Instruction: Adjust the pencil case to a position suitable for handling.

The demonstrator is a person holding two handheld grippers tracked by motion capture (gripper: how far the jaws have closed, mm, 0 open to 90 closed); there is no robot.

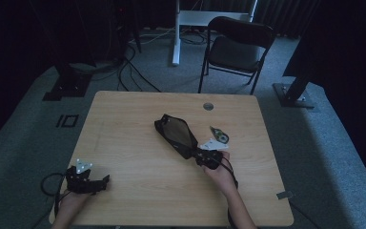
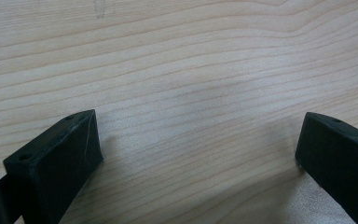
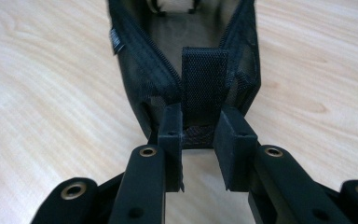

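We are clamping the right tool (image 3: 200, 140) on the near end of the black mesh pouch (image 1: 175, 134), its long axis running straight ahead across the desk (image 1: 124, 143), while the left tool (image 2: 200, 154) is resting unclenched, well apart.

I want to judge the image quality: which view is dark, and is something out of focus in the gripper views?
The high view is dim, the room behind nearly black, so the black mesh pouch shows little detail. The left gripper view is bright, the table grain sharp, soft shadows by the jaws. The right gripper view is well lit; the right gripper pinching the pouch's end is sharp, the near linkage slightly soft.
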